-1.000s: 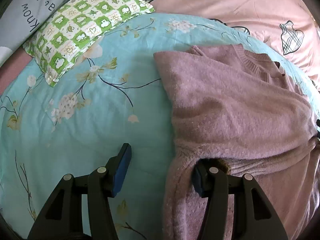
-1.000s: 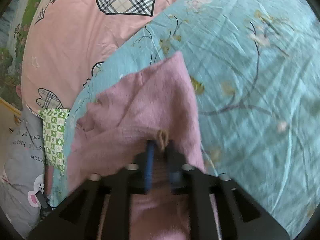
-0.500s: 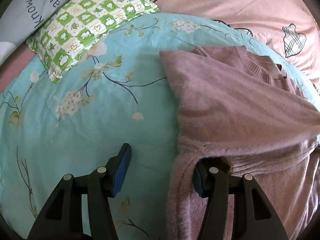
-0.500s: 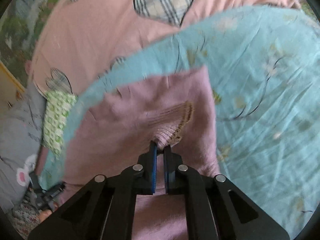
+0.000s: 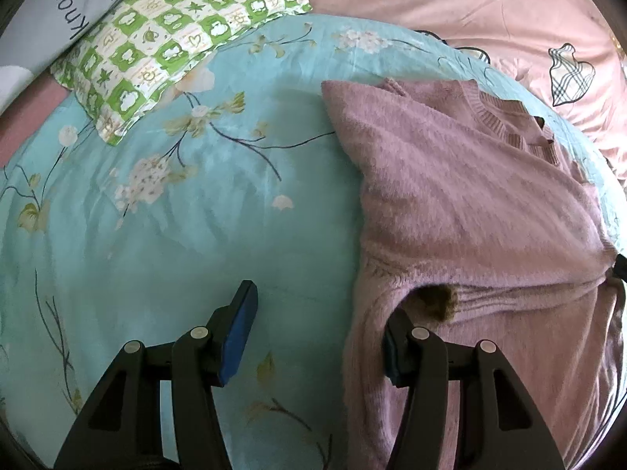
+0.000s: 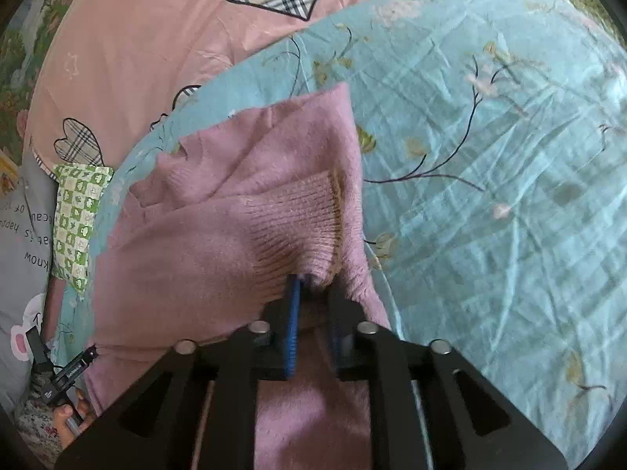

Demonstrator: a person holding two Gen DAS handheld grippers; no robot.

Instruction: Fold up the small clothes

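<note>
Lying on the bed [image 5: 164, 243], the sweater [image 5: 462, 203] meets the gaping left tool [image 5: 317, 329]; the right tool [image 6: 313, 293], at 6 o'clock, is opening around its cuff [image 6: 298, 215].

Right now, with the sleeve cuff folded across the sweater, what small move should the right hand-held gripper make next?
Probably back straight off. The right hand-held gripper is opening, the ribbed cuff at its tips already lies across the pink sweater, so lifting away avoids dragging it.

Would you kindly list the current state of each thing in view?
Pink sweater: partly folded, sleeve laid across the body.
Ribbed cuff: between the right fingers.
Right gripper: opening around the cuff.
Left gripper: open, one finger under the sweater's edge.
Checked pillow: lying flat.
</note>
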